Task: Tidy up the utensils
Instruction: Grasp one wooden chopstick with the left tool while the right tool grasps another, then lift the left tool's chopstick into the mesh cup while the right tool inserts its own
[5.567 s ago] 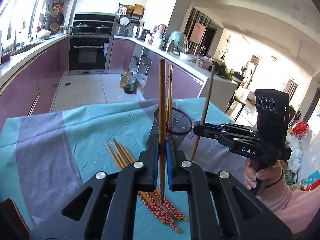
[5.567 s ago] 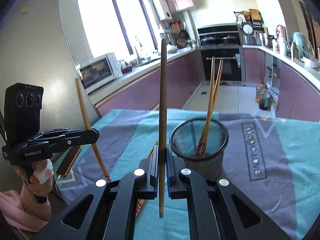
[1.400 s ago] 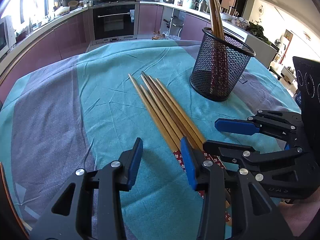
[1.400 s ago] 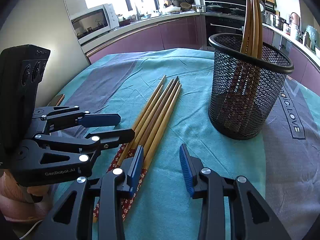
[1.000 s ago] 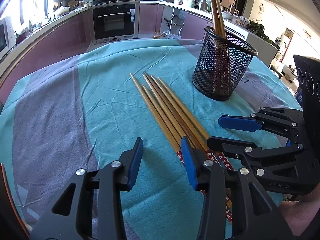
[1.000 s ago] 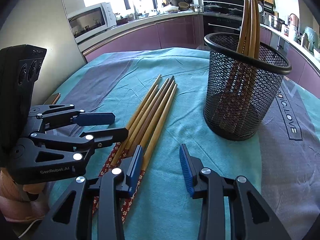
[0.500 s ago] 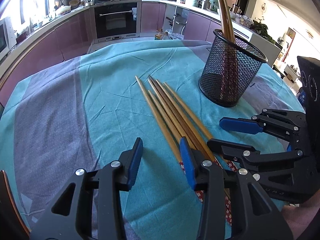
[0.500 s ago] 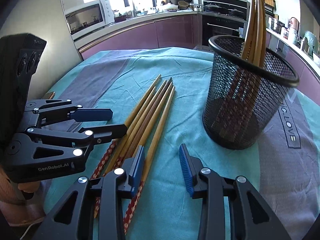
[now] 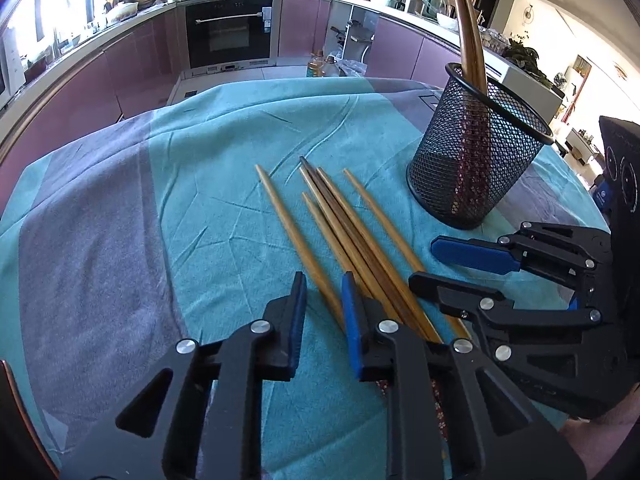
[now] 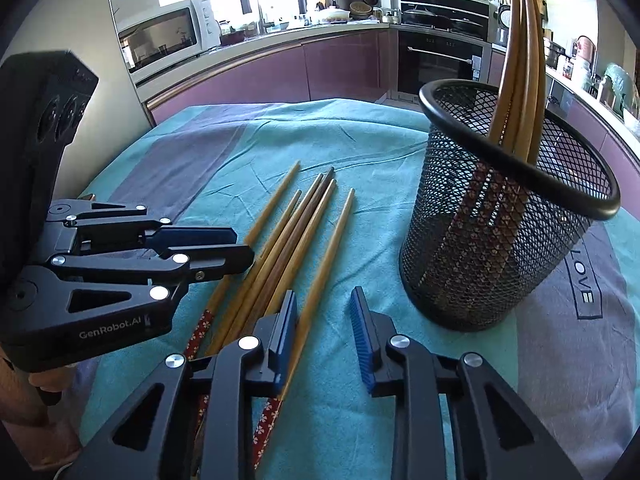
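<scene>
Teal and grey tablecloth (image 9: 100,240) underneath; purple kitchen cabinets (image 9: 132,60) and black oven (image 9: 230,32) far behind. Nearest, left claw (image 9: 323,298) and right claw (image 10: 322,312) both spread wide, gripping nothing, lowered closer to the loose chopsticks (image 9: 348,236) than half a second ago. Bamboo sticks, now fanned apart, lying flat between both claws, red flowered ends nearest. Farther right, black mesh cup (image 10: 508,232) upright, holding more chopsticks.

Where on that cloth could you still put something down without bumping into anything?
Bare tablecloth lies left of the loose chopsticks, and more beyond their tips toward the kitchen. It is crowded between the chopsticks and the mesh holder, where the left gripper and right gripper hover.
</scene>
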Motion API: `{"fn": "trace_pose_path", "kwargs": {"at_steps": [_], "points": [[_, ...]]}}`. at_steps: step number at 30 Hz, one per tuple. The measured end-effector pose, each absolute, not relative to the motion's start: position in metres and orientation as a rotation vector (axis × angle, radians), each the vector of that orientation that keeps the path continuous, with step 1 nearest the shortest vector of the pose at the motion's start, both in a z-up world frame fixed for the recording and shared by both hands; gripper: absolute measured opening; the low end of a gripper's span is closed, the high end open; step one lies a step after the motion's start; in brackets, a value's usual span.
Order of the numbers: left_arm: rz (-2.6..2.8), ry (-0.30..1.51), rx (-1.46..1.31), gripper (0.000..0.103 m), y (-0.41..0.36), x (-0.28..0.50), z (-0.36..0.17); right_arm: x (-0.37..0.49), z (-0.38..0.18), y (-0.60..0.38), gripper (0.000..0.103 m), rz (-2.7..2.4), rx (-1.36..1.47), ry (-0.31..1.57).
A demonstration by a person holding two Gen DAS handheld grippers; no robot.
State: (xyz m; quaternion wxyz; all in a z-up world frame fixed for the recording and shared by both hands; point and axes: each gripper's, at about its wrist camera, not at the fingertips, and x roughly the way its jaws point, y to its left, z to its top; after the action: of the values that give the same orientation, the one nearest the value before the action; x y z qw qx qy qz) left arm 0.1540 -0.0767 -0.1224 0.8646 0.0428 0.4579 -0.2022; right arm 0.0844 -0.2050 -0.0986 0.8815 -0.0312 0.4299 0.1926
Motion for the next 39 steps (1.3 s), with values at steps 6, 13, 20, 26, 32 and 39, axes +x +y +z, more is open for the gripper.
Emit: {"fn": "trace_pose_path", "kwargs": {"at_steps": [6,13,20,26,32,39], "points": [[-0.411,0.960,0.107,0.021,-0.078,0.154,-0.124,0.085,-0.099,-0.206,0.025,0.398,-0.062,0.897],[-0.377,0.949,0.101,0.014,-0.085,0.155,-0.123,0.086,-0.099,-0.214,0.016,0.397,-0.013,0.901],[-0.356,0.937,0.055,0.008,-0.082,0.144,-0.122,0.085,-0.100,-0.224,0.009,0.411,0.050,0.909],[-0.384,0.922,0.018,0.008,-0.071,0.134,-0.115,0.077,-0.096,-0.230,0.006,0.431,0.078,0.900],[-0.425,0.925,0.024,0.008,-0.075,0.118,-0.116,0.067,-0.087,-0.230,0.006,0.484,0.073,0.873],[-0.448,0.954,0.050,0.008,-0.080,0.115,-0.122,0.068,-0.093,-0.222,0.006,0.514,0.033,0.915]]}}
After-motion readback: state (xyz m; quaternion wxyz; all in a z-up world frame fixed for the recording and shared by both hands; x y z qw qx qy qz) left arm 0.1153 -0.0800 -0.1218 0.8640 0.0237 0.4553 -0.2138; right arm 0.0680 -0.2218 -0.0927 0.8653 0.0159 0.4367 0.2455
